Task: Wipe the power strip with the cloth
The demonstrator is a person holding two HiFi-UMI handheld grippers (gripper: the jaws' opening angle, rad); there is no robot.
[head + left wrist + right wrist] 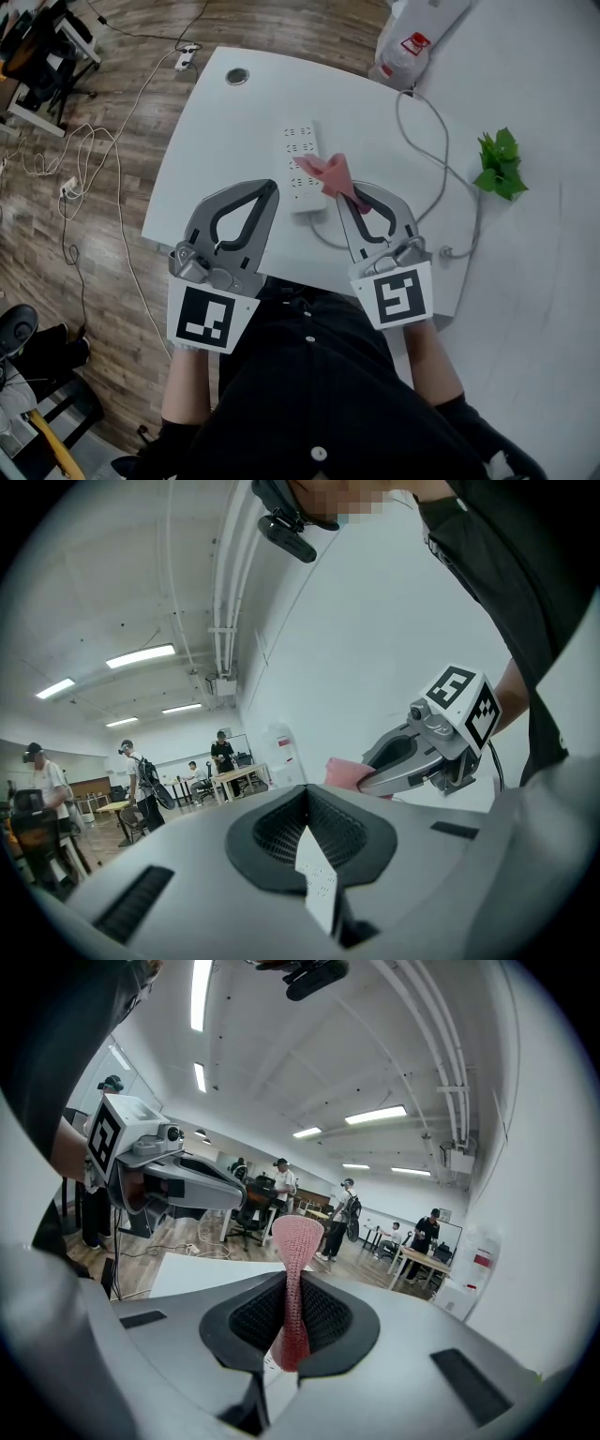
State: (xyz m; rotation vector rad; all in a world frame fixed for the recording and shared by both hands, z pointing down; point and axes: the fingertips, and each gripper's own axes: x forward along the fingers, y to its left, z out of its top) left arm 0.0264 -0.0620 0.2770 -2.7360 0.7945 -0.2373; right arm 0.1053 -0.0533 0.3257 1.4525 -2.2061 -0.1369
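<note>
Left side of the desk (pixel 202 141) is wide open: bare top from the power strip (pixel 300 164) out to the left edge, with only a round grommet (pixel 237 76) by the far left corner. The right side is messier. A grey cable (pixel 447 155) snakes from the far edge down toward the near right corner. A white appliance (pixel 412 37) crowds the far right corner, and a green plant (pixel 500 164) sits past the right edge.

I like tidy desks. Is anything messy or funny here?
Nothing is spilled or broken. The pink cloth is bunched up in the right gripper's jaws rather than flat on the power strip, and a gray cable loops loosely across the table.
</note>
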